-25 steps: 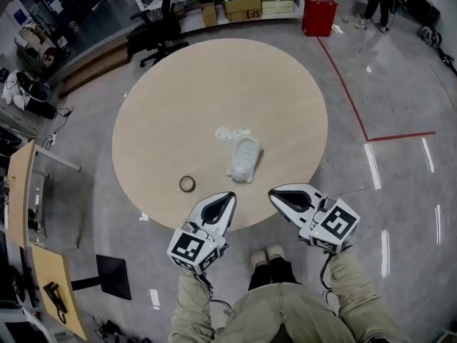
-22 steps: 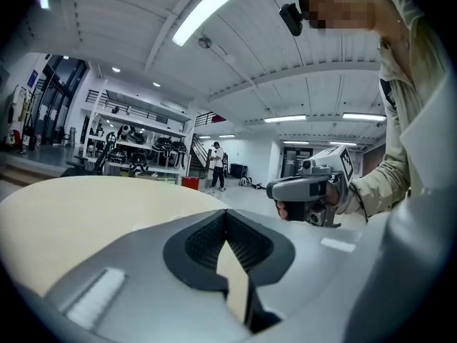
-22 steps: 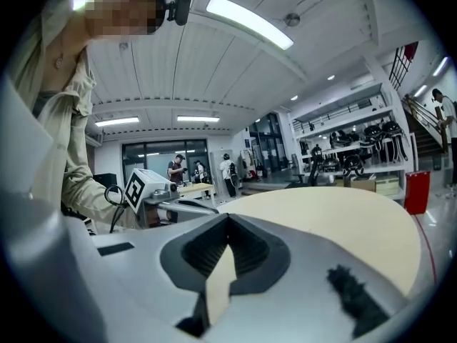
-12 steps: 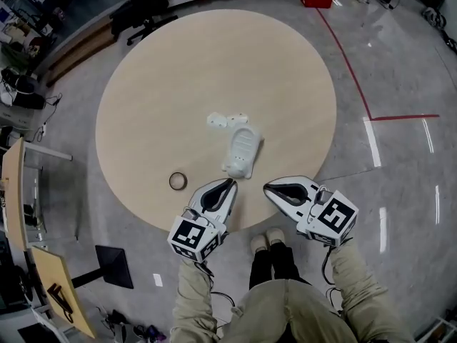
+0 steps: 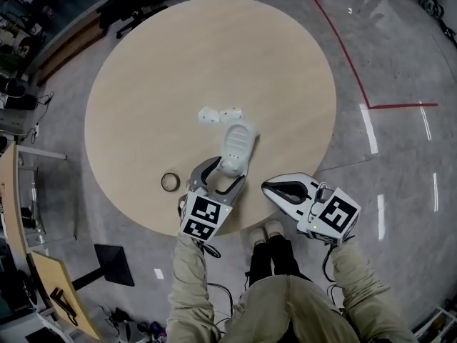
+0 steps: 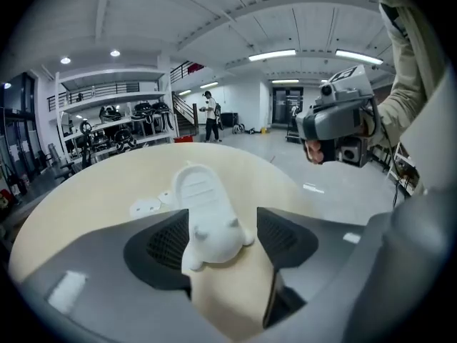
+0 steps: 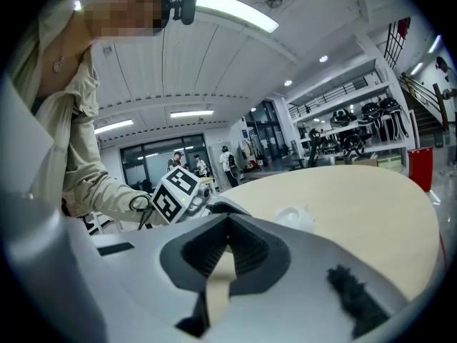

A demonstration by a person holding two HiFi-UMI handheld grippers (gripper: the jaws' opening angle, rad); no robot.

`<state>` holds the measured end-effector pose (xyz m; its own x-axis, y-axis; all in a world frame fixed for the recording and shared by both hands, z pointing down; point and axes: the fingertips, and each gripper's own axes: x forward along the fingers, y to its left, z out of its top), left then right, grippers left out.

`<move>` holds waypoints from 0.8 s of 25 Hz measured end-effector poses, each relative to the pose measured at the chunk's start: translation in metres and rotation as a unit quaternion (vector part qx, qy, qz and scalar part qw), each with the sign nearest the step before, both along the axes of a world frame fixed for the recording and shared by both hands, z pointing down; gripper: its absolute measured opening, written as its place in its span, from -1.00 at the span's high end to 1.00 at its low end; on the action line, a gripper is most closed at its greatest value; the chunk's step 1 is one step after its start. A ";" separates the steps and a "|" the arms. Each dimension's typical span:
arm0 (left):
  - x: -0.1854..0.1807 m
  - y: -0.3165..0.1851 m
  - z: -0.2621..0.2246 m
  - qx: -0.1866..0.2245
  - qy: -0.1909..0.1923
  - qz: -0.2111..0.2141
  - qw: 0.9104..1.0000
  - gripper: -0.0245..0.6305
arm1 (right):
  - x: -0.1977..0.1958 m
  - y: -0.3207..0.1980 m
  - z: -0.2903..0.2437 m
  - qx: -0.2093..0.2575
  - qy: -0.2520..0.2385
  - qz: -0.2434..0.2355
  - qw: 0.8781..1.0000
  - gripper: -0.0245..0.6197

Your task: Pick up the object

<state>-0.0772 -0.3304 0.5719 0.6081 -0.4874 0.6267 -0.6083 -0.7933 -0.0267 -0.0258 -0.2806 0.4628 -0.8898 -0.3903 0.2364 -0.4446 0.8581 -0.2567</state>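
Left gripper [image 5: 227,171] just opened wide, white object [image 5: 238,145] between jaws, unpressed; right gripper [image 5: 267,186] closed, empty.

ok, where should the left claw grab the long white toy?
The white toy's near end, across its width, coming from the near side: it lies flat, lengthwise toward the left claw, whose jaws have just been opening and straddle that end.
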 end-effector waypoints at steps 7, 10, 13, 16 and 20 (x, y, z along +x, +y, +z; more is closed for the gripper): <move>0.008 -0.014 0.037 -0.053 -0.029 -0.056 0.997 -0.09 | 0.005 -0.007 0.002 -0.002 -0.001 0.006 1.000 0.91; 0.004 -0.023 0.038 -0.032 -0.026 -0.100 0.994 -0.10 | 0.006 -0.007 0.002 -0.004 0.000 0.010 1.000 0.92; 0.003 -0.028 0.039 -0.015 -0.026 -0.115 0.993 -0.07 | 0.008 -0.009 0.002 -0.004 -0.003 0.015 1.000 0.92; 0.002 -0.029 0.038 -0.011 -0.018 -0.120 0.992 -0.04 | 0.010 -0.008 0.002 -0.004 -0.003 0.018 1.000 0.91; 0.002 -0.028 0.037 -0.014 -0.014 -0.123 0.992 -0.01 | 0.012 -0.008 0.003 -0.005 -0.003 0.020 1.000 0.92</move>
